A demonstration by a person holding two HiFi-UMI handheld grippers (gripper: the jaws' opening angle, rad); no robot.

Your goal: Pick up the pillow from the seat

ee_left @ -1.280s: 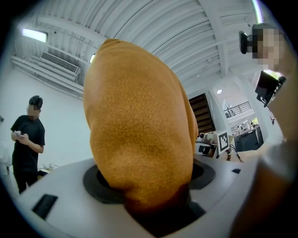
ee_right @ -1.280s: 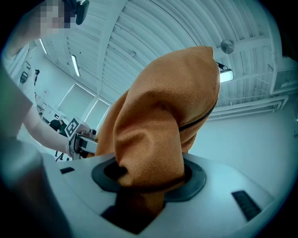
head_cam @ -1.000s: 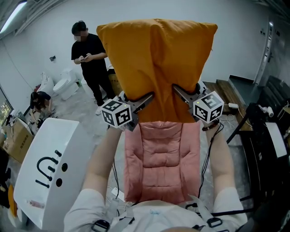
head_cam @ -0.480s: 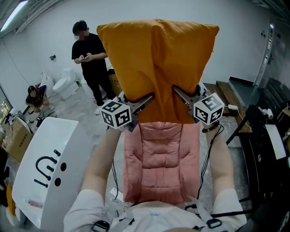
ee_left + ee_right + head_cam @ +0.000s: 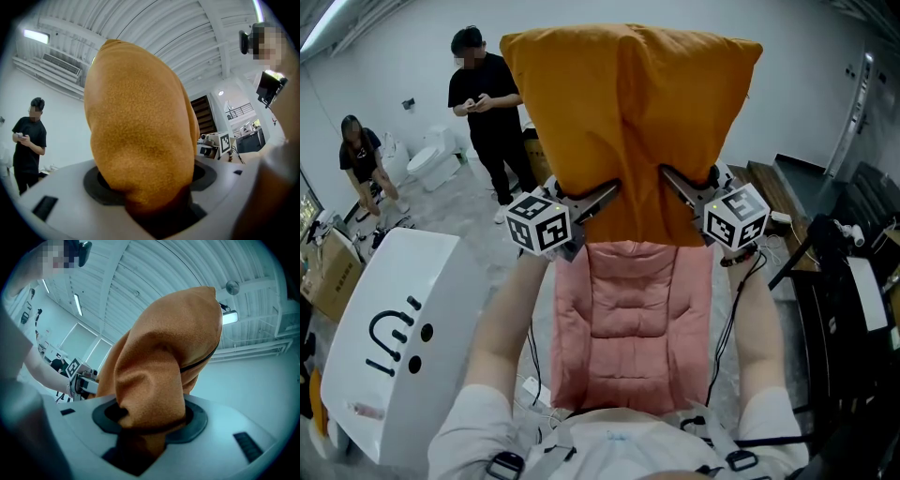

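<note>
The left gripper (image 5: 598, 199) and the right gripper (image 5: 673, 184) were each clamped on a bottom corner of the orange pillow (image 5: 628, 112). Its soft, fuzzy cloth was bunched between the jaws, and its plump, square body was held upright in the air above the seat (image 5: 628, 314), a long, narrow, pink quilted pad. Around it lay a pale mottled floor (image 5: 464, 202), a smooth white rounded shell (image 5: 389, 347) with black marks at the left, dark furniture (image 5: 839, 300) at the right, and by the white wall a standing person (image 5: 492, 108) and a bent-over person (image 5: 358, 159).
</note>
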